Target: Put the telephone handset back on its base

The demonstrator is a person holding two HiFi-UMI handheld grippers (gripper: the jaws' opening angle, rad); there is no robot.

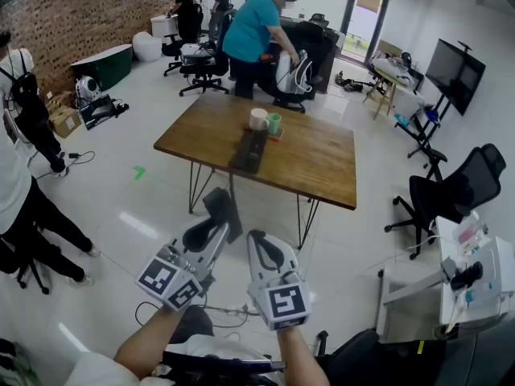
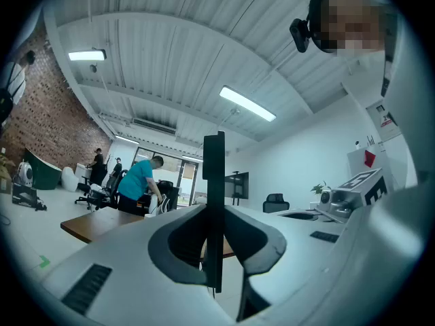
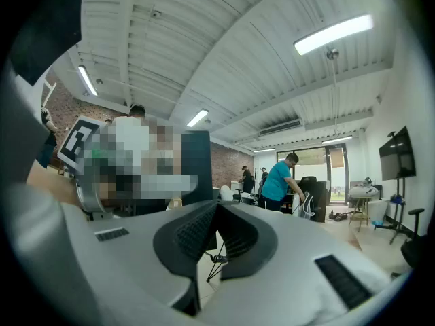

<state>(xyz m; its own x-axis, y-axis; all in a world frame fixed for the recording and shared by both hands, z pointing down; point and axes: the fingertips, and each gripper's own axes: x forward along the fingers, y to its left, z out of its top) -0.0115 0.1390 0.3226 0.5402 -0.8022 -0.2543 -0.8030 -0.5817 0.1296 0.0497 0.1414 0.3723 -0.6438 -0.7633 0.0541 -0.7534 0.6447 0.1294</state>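
Left tongs (image 2: 213, 216): clamped on a thin dark flat slab (image 2: 213, 175), which stands upright and edge-on between the pads and rises past the tips. Cannot tell whether the slab is the handset. Right tongs (image 3: 216, 208): closed, pads meeting at the tip, nothing between them. Head view: both tongs are held side by side over the floor, well apart from the wooden counter (image 1: 322, 163). The dark telephone (image 1: 249, 149) lies on the counter, lengthwise, near its middle. At this range the handset and base cannot be told apart. Containers: a cream mug (image 1: 257, 119) and a green mug (image 1: 274, 124) stand upright just beyond the telephone's far end, side by side and touching or nearly so. The contents of both are not visible. An open cardboard box (image 1: 64, 121) sits on the floor at far left, near the brick wall, and its contents cannot be made out.
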